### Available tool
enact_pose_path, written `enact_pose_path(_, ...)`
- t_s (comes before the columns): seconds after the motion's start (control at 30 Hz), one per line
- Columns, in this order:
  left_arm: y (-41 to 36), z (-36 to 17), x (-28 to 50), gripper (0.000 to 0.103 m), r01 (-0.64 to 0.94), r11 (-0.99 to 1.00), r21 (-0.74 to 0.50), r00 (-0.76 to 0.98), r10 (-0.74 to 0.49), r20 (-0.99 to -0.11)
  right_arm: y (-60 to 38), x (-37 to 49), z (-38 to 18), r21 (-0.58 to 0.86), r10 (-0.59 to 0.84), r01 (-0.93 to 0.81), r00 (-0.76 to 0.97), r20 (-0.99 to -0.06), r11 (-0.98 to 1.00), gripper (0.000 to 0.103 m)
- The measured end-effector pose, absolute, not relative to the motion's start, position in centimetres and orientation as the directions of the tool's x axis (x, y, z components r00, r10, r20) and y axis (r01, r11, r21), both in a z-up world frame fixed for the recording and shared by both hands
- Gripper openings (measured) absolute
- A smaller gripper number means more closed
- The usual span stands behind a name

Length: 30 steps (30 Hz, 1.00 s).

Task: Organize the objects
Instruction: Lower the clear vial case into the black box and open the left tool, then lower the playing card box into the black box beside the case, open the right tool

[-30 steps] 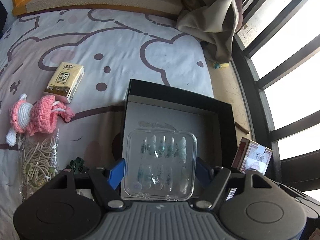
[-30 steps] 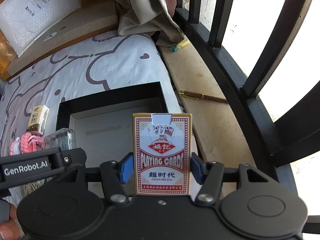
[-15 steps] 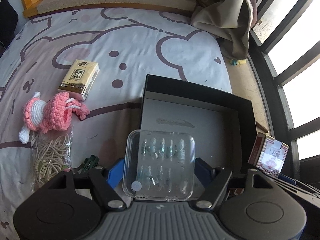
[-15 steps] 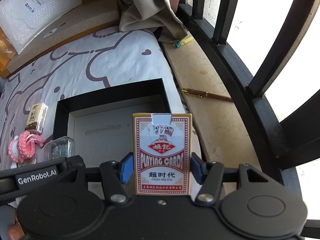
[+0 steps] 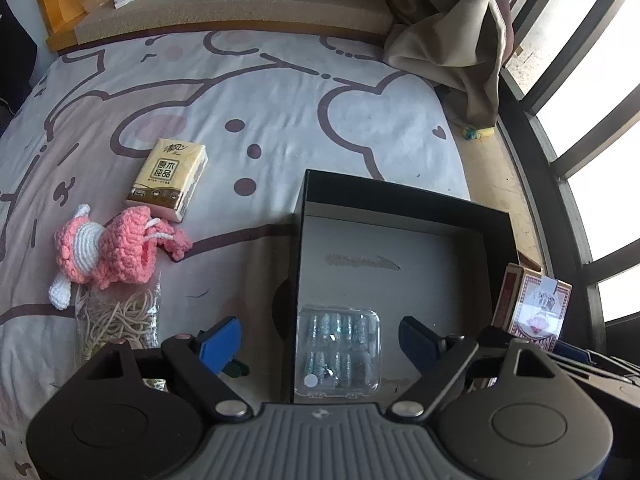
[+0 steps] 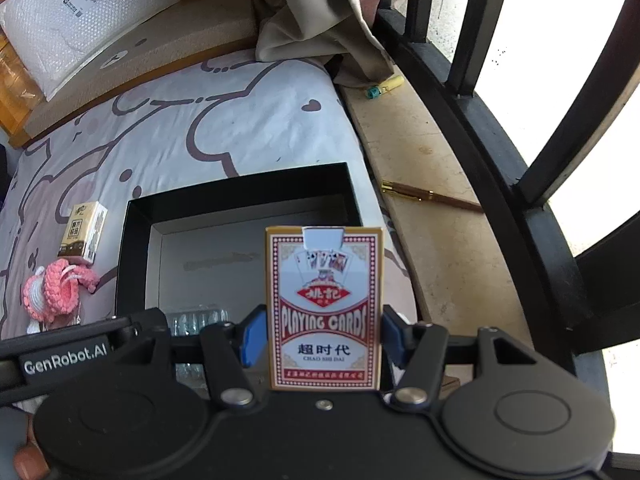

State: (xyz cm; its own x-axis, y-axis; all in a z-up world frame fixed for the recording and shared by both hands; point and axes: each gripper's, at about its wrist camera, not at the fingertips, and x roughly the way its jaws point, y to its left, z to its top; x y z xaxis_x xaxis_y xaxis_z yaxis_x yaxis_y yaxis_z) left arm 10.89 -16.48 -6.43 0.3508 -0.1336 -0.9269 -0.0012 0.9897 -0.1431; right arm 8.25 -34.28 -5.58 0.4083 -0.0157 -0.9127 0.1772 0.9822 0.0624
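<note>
A clear plastic case of press-on nails (image 5: 338, 354) lies on the floor of the black open box (image 5: 404, 196), near its front left corner. My left gripper (image 5: 320, 342) hangs above it with its jaws opening, and the pads stand well clear of the case. My right gripper (image 6: 322, 338) is shut on a red and white playing card pack (image 6: 324, 306), held upright over the box's (image 6: 240, 188) right side. The pack (image 5: 534, 306) also shows at the right of the left wrist view.
On the bear-print sheet lie a tissue pack (image 5: 170, 178), a pink crochet toy (image 5: 108, 246) and a bag of rubber bands (image 5: 116, 322). A beige curtain (image 5: 448, 28) hangs at the back right. A brown pen (image 6: 432, 196) lies on the wooden ledge by the dark window bars (image 6: 500, 120).
The left jaws have spread and let go of the clear nail case, which now rests lower in the box. The right gripper has kept still with the card pack.
</note>
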Motion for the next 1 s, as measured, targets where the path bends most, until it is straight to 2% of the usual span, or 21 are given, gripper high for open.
enact_pose_path(0.43, -14.3, -6.8, 12.1, 0.086, -0.033, 0.993, -0.111, 0.366, -0.092, -0.926, -31.9, 9.8, -8.1, 0.05, 0.016, 0.093, 0.341, -0.94, 0.994, 0.059)
enact_pose_path(0.87, -14.2, -7.4, 12.4, 0.086, 0.001, 0.996, -0.091, 0.352, -0.086, -0.932, -29.9, 10.9, -11.6, 0.047, 0.034, 0.046, 0.252, -0.967, 0.998, 0.06)
enact_pose_path(0.9, -14.2, -7.5, 12.4, 0.086, 0.003, 0.996, -0.089, 0.351, -0.084, -0.933, -30.0, 10.8, -11.7, 0.054, 0.039, 0.05, 0.252, -0.967, 0.997, 0.063)
enact_pose_path(0.93, -14.2, -7.5, 12.4, 0.086, 0.003, 0.996, -0.087, 0.35, -0.083, -0.933, -30.0, 10.8, -11.8, 0.054, 0.04, 0.051, 0.251, -0.967, 0.997, 0.072)
enact_pose_path(1.0, -14.3, -7.6, 12.4, 0.086, 0.003, 0.996, -0.087, 0.349, -0.083, -0.933, -30.0, 10.7, -11.5, 0.045, 0.031, 0.05, 0.263, -0.964, 0.998, 0.077)
